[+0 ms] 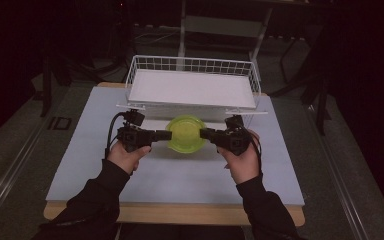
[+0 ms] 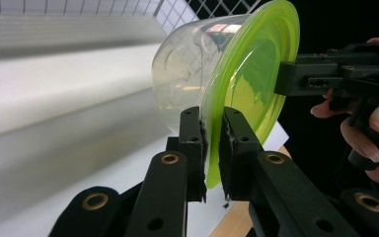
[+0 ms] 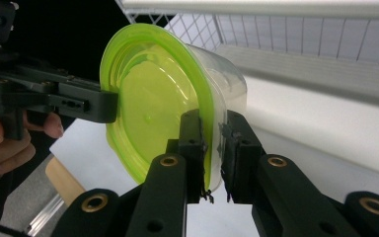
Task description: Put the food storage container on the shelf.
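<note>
I had one tub with one green lid, its rim pinched by my left gripper at nine o'clock and right gripper at three, above the table; one wire basket stood at twelve.

lid: lime green | container: clear | basket: white wire grid | surface: pale grey-white | jaws: black

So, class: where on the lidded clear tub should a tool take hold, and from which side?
Grip the green lid rim of the tub, coming in level from the side. The rim juts past the wall as a thin lip; the left tool and right tool pinch it at opposite edges.
</note>
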Demonstrator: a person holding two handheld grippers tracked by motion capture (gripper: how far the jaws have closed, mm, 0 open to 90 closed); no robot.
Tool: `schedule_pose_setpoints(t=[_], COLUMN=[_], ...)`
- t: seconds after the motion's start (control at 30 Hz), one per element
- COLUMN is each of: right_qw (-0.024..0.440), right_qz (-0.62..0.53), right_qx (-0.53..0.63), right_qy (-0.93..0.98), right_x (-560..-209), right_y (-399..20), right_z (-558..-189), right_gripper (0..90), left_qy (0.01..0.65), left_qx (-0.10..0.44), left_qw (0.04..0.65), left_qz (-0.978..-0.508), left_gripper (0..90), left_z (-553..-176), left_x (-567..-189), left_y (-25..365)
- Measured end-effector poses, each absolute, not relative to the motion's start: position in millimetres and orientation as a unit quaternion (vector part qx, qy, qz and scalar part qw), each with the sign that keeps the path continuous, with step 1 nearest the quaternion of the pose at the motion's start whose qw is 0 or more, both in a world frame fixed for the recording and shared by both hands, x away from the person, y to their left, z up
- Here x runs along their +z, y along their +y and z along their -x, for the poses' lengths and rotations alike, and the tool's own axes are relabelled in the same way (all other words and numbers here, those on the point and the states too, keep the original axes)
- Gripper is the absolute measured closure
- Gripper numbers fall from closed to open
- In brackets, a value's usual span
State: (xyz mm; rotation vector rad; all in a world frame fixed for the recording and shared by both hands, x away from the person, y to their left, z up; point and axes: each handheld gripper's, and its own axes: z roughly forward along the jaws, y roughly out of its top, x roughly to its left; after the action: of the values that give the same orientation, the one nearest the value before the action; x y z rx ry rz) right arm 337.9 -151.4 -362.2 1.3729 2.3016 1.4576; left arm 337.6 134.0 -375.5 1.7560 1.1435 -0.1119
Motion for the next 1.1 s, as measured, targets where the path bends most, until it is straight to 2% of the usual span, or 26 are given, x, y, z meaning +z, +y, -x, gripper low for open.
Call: schedule_pose_setpoints(t=[0.53,0.83,1.1], right_qw=[0.060,0.045,0.036], right_qz=[-0.464,-0.485,-0.515], right_qx=[0.478,0.479,0.468], right_qy=[0.743,0.730,0.718], right_x=[-325,-303,-295], right_y=[-147,-145,-147], right_z=[-365,-392,-418], right_gripper=[80.1,80.1,79.9], left_qy=[0.480,0.484,0.506], left_qx=[-0.041,-0.043,-0.045], left_qw=[0.503,0.508,0.488], left_qz=[-0.717,-0.711,-0.710], left_gripper=[82.4,82.4,82.2], left_z=[-367,-394,-422], left_x=[-338,-313,-305], left_y=[134,137,128])
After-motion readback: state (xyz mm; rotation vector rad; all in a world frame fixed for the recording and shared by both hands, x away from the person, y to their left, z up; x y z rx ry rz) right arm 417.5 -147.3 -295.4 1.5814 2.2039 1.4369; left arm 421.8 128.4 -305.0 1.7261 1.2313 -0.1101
